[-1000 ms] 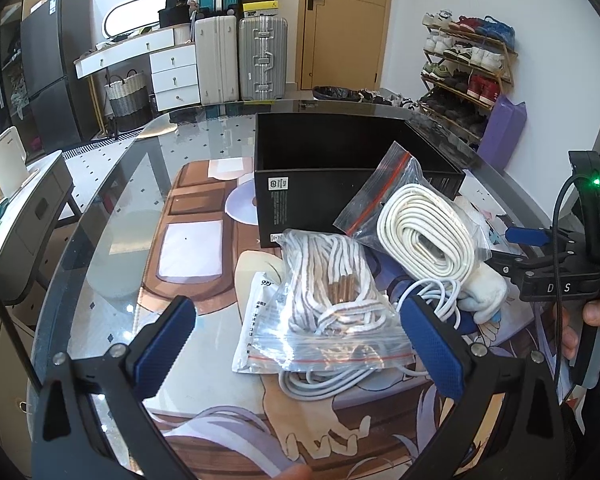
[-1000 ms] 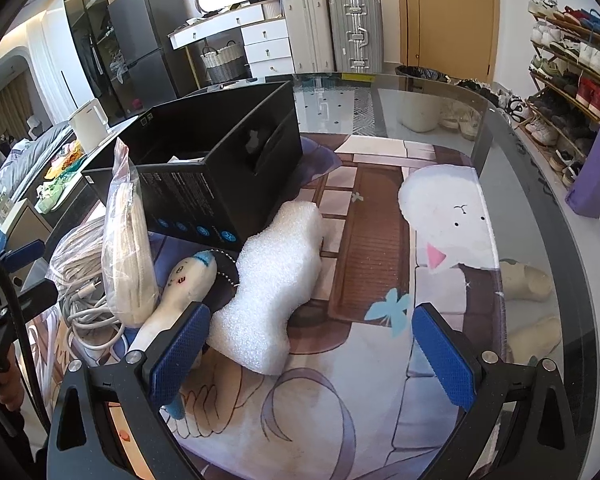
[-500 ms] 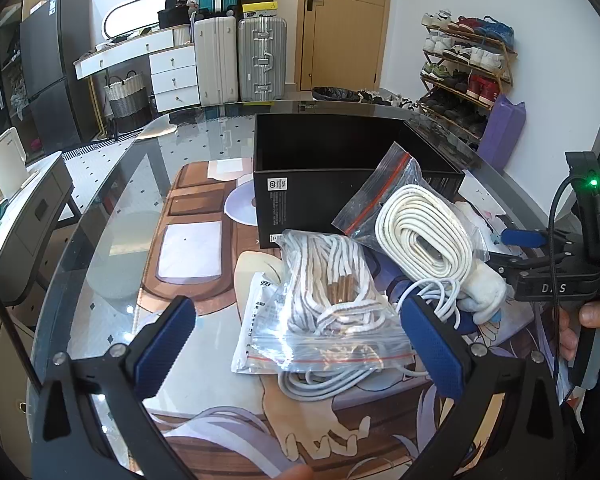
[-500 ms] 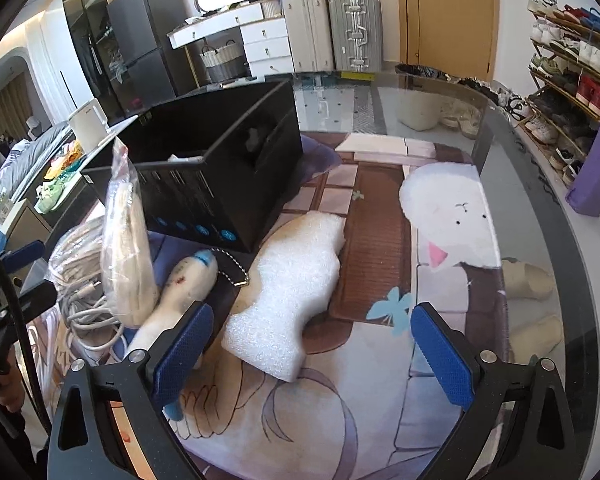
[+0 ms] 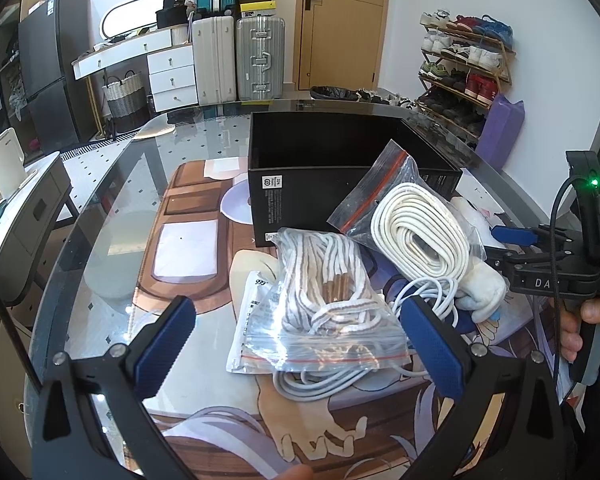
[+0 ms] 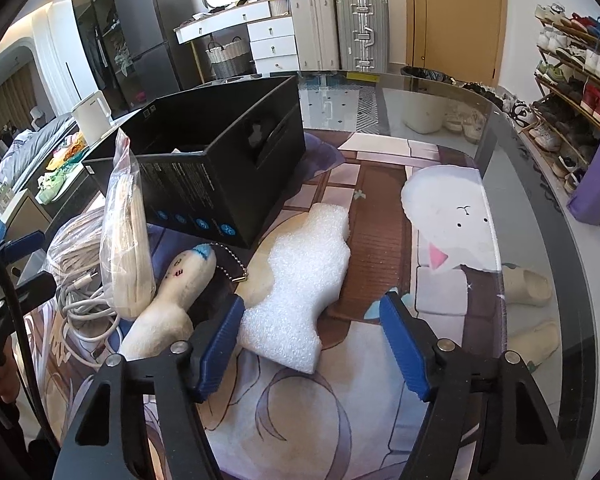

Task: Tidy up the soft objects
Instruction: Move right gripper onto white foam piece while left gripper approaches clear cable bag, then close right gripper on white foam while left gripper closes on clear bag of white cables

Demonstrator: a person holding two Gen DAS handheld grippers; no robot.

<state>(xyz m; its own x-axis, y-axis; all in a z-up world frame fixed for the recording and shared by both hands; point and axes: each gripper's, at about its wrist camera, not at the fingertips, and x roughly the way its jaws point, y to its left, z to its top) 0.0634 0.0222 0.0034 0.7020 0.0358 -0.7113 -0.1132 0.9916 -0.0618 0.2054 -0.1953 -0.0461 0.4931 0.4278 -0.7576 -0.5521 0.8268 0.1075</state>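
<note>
Left wrist view: the left claw [image 5: 300, 344] hangs spread above the bagged striped cord [image 5: 328, 300], pinching nothing, probably waiting its turn. The bagged white rope [image 5: 416, 236] leans on the black box [image 5: 340, 184] mid-counter, close enough for quick loading.

Right wrist view: the right claw [image 6: 312, 344] is closing around the near end of the white foam piece [image 6: 300, 284]; its left pad touches, the right stands clear. The plush toy [image 6: 172, 300] lies just beside, towards the counter's near edge.

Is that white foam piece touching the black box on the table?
Apart. In the right wrist view, a strip of printed mat shows between the white foam piece and the black box's lower corner.
</note>
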